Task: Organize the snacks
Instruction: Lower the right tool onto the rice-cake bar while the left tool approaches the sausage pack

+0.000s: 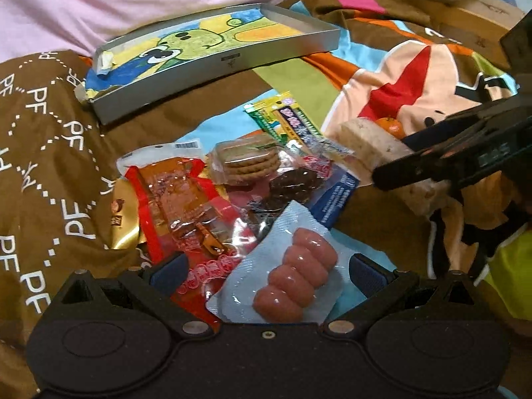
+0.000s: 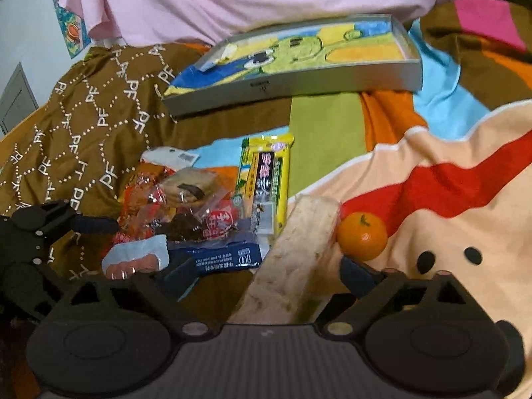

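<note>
Straddling a sausage pack (image 1: 292, 266) with jaws spread, the left tongs (image 1: 266, 272) hover over bed-strewn snacks; right tongs (image 2: 272, 276), also parted, bracket a pale bar (image 2: 296, 249), seemingly bound for the tray (image 1: 232, 63).

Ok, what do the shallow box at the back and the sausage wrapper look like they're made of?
The shallow box looks like matte silver-grey metal or coated card: straight thin walls, a dull even sheen; I can't tell which. The sausage wrapper looks like glossy clear plastic film on a pale blue backing, with bright highlights over the sausages.
</note>
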Motion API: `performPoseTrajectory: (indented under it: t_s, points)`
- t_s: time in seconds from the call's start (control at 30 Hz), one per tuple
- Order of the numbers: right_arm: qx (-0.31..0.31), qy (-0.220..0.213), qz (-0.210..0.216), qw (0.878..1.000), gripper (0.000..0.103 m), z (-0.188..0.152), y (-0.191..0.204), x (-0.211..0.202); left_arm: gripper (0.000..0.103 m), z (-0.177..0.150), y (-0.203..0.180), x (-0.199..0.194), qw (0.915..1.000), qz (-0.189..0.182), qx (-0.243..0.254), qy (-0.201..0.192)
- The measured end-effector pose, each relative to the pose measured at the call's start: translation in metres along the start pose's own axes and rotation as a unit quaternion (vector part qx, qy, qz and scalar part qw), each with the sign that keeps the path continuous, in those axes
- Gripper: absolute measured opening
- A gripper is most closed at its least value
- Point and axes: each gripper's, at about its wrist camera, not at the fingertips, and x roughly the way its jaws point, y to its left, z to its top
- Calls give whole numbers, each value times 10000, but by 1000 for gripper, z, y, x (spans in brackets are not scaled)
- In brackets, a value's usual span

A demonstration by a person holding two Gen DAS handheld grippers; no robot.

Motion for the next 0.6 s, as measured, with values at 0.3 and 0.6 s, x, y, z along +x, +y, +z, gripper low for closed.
performPoseTrajectory:
  t_s: [0.3, 0.6]
  points:
    - [-103, 100, -95, 9999, 75, -6, 6, 1, 94, -1, -4, -9, 9985, -518, -162, 63]
    - [73, 155, -95, 9998, 54, -5, 3, -1, 90, 0, -1, -32, 9936, -1001, -514, -4]
